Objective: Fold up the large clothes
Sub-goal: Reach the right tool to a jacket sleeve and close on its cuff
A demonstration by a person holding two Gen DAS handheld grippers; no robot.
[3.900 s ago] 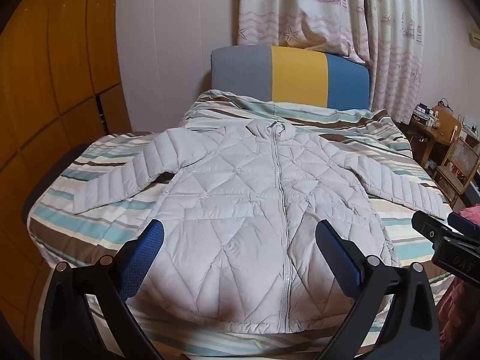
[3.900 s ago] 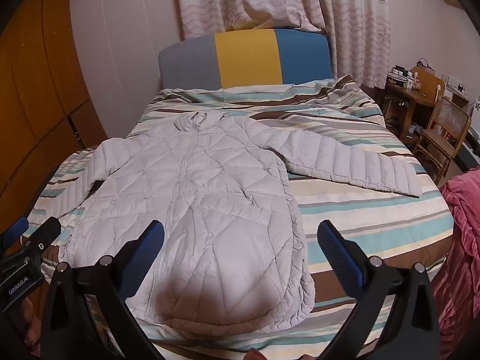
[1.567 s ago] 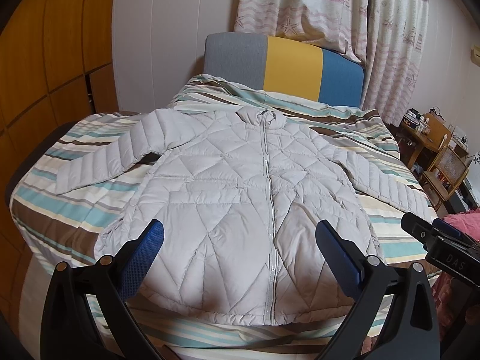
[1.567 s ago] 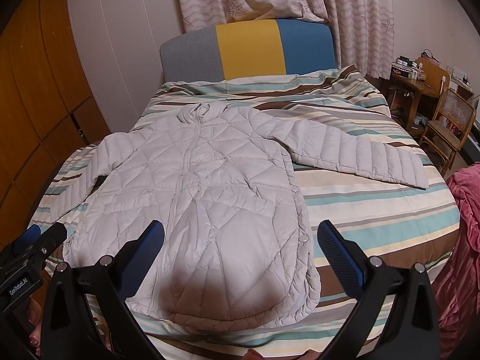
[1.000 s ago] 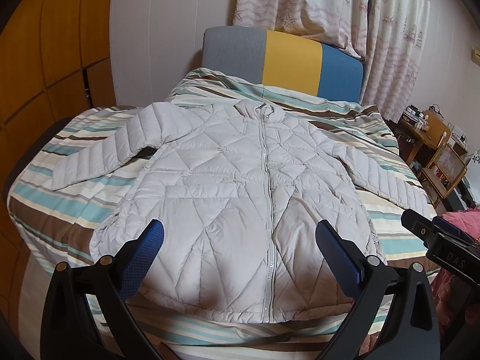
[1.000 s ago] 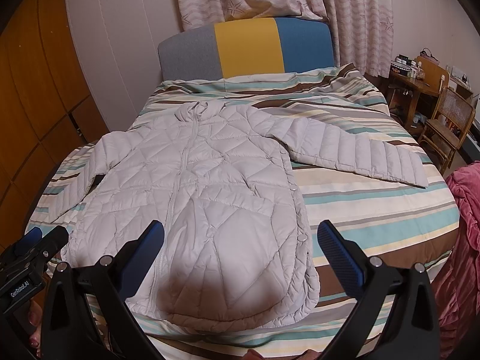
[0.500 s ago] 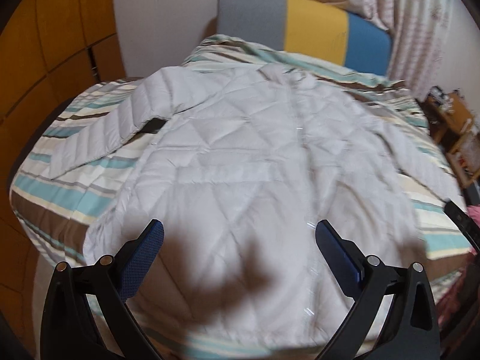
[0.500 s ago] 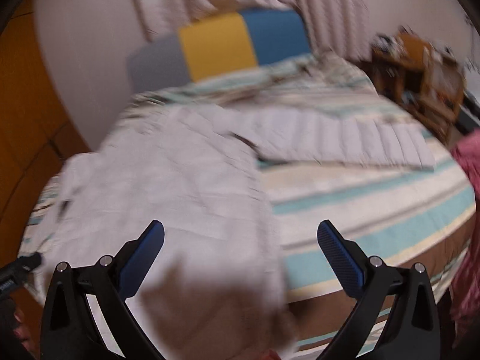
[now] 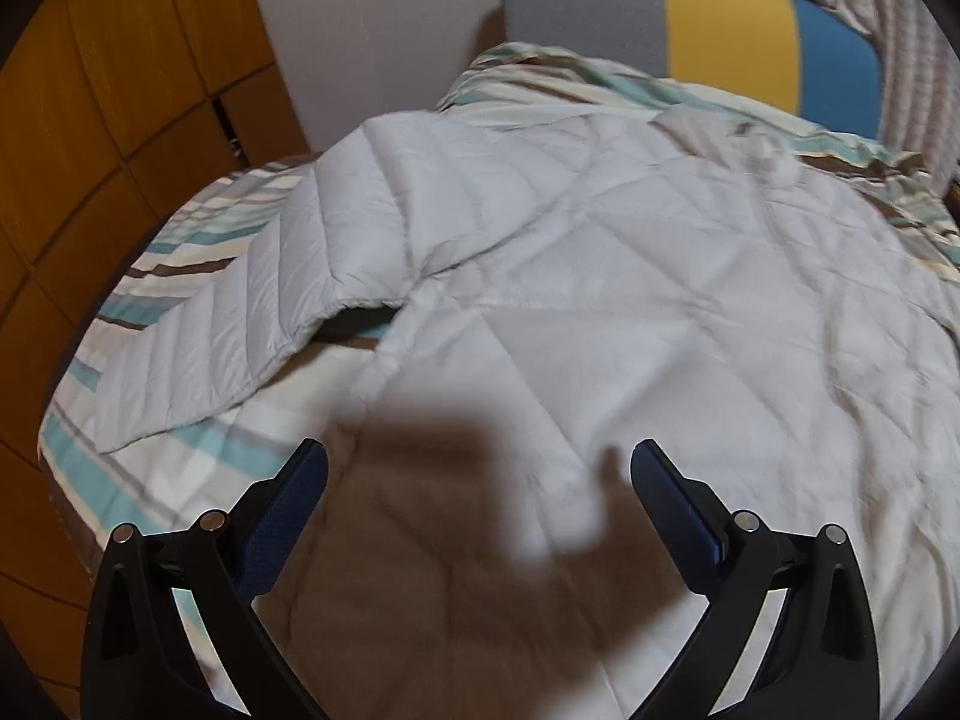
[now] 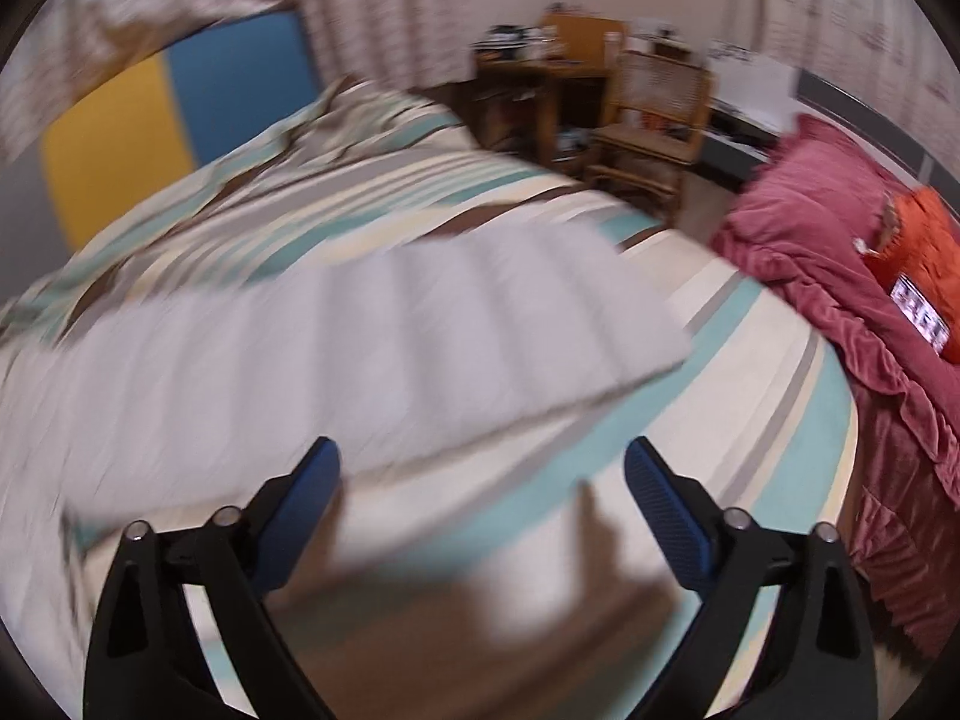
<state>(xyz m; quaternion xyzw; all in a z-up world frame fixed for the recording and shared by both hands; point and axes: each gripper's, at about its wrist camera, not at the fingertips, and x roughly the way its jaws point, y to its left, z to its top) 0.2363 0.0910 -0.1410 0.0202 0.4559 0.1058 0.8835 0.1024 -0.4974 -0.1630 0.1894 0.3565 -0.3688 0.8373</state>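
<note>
Left wrist view: the left gripper (image 9: pixel 479 468) is held wide and empty above the pale grey quilted puffer jacket (image 9: pixel 630 276), spread flat on the striped bed (image 9: pixel 180 468).

Right wrist view, blurred: the right gripper (image 10: pixel 482 468), jaws closing with nothing between them, is seen over the jacket's sleeve (image 10: pixel 372 330) near the bed's right edge.

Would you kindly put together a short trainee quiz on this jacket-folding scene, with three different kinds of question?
1. True or false: the left tongs are clamped on the jacket.
2. The sleeve in the right wrist view lies on: A) pink blanket B) striped bedding C) wooden chair
3. Fill in: the headboard panels are grey, ___ and blue.

Key: 1 false, they stand open with nothing gripped; 2 B; 3 yellow.
</note>
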